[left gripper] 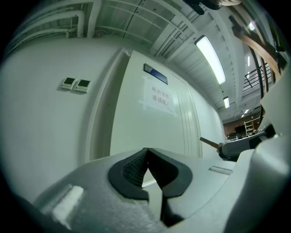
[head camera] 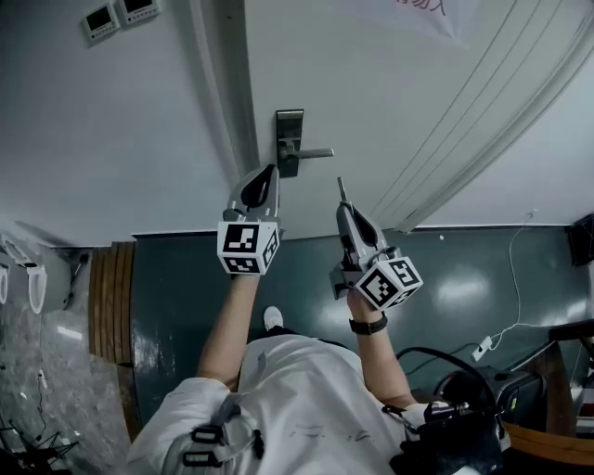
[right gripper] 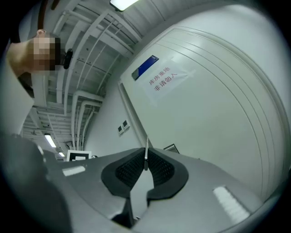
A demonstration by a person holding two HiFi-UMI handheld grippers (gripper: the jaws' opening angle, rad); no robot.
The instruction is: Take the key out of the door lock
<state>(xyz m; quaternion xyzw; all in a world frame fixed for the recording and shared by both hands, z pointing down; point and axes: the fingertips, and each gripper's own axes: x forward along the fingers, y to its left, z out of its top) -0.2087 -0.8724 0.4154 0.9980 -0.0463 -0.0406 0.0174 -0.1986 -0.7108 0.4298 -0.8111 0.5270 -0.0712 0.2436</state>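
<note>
We see the right gripper point(head camera: 343, 209) clamping the key point(right gripper: 146, 152), five o'clock off the lock point(head camera: 290, 139); the left gripper point(head camera: 269, 173) is clenched empty.

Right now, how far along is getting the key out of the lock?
Done: the key looks clear of the lock. In hand: the right gripper pinches it by the door. The left gripper is shut, empty. Left: apparently nothing but carrying it away.

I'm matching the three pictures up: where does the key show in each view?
Head view: the key sticks up from the right gripper, below and right of the door handle.
Left gripper view: far right, a thin blade pointing left.
Right gripper view: centre, clamped between that gripper's jaws.
Shared landmark: the two wall panels.
</note>
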